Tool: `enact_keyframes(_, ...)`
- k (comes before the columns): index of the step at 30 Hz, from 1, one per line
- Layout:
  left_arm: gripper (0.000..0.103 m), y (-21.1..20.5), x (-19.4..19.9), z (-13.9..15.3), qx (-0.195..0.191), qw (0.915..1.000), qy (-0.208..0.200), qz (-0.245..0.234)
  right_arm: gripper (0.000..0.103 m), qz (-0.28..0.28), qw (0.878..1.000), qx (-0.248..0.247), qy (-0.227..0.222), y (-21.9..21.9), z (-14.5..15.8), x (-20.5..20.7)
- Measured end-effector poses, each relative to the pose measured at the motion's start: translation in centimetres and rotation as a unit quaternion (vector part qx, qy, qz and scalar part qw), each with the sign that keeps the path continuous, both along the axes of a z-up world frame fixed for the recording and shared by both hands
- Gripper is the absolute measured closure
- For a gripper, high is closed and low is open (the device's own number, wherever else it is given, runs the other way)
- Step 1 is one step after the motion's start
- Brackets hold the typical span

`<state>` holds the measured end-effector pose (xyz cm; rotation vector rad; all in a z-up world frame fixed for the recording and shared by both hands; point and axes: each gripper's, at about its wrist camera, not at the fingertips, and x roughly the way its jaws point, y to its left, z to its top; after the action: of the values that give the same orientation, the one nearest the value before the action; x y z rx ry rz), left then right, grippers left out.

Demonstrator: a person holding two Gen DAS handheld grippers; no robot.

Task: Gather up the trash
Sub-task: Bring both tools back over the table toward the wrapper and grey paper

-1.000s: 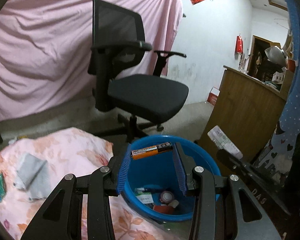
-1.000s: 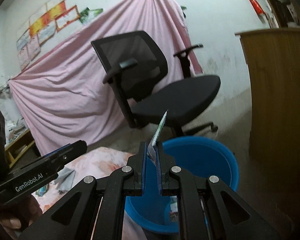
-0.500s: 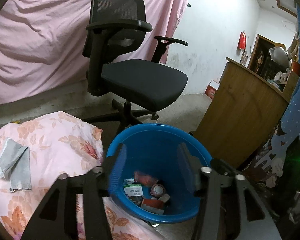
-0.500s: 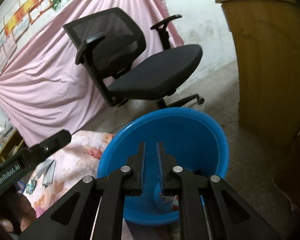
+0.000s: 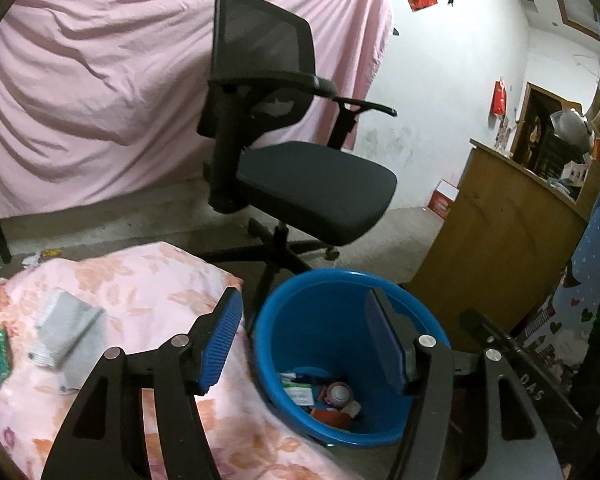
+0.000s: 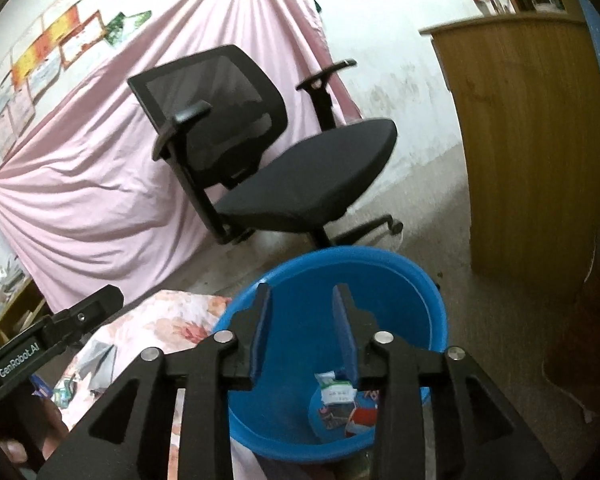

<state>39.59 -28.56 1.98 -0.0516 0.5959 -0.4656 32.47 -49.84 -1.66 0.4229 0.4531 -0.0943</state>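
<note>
1. I see the trash (image 5: 328,394) lying in the bottom of the blue bucket (image 5: 300,332), below both tongs.
2. My left gripper (image 5: 304,340) is spread wide and holds nothing; my right gripper (image 6: 302,332) is also parted and bare over the bucket.
3. The individual scraps are too blurred to name.
4. A floral cloth (image 5: 148,280) with a grey rag (image 5: 66,330) lies beside the bucket; an office chair (image 5: 296,168) stands beyond.

My bucket (image 5: 332,304) sits on the floor before the chair (image 5: 300,184), trash (image 5: 324,394) inside; the worktop (image 5: 140,320) lies left; the cabinet (image 5: 500,232) stands right.
</note>
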Motion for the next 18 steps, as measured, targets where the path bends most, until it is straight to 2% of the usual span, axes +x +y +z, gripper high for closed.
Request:
enact_keyframes(3, 0.04, 1.4, -0.5, 0.7, 0.003, 0.9999, -0.012, 0.012, 0.068, 0.006, 1.0, -0.015, -0.023, 1.1, 1.0, -0.3)
enact_keyframes(5, 0.034, 2.8, -1.0, 1.3, 0.001, 0.9994, -0.025, 0.026, 0.055, 0.008, 0.999, -0.022, -0.043, 1.8, 1.7, -0.6)
enact_keyframes(8, 0.028, 4.9, -1.8, 2.1, 0.001, 0.9979, -0.046, 0.047, 0.052, 0.014, 0.997, -0.033, -0.074, 3.2, 2.7, -0.9)
enact_keyframes(9, 0.023, 5.7, -2.1, 2.5, 0.001, 0.9971, -0.053, 0.055, 0.05, 0.016, 0.995, -0.036, -0.086, 3.8, 3.1, -1.0)
enact_keyframes(10, 0.014, 6.4, -2.3, 2.6, 0.002, 0.9961, -0.061, 0.064, 0.044, 0.016, 0.995, -0.038, -0.096, 4.1, 3.3, -1.2)
enact_keyframes(11, 0.01, 7.1, -2.6, 2.8, 0.002, 0.9948, -0.07, 0.074, 0.03, 0.018, 0.993, -0.038, -0.111, 4.7, 3.6, -1.3)
enact_keyframes(12, 0.002, 8.1, -3.1, 3.0, 0.001, 0.9924, -0.084, 0.09, 0.023, 0.021, 0.992, -0.037, -0.122, 5.1, 3.9, -1.4)
enact_keyframes(13, 0.002, 8.9, -3.5, 3.2, -0.003, 0.9897, -0.098, 0.104, 0.018, 0.023, 0.99, -0.037, -0.134, 5.5, 4.1, -1.6)
enact_keyframes(15, 0.002, 10.7, -4.3, 3.3, -0.01, 0.9849, -0.119, 0.126, 0.016, 0.031, 0.986, -0.042, -0.159, 6.6, 4.7, -1.8)
enact_keyframes(18, 0.002, 13.1, -5.1, 3.2, -0.014, 0.9797, -0.131, 0.151, 0.003, 0.043, 0.98, -0.053, -0.186, 8.3, 5.3, -2.0)
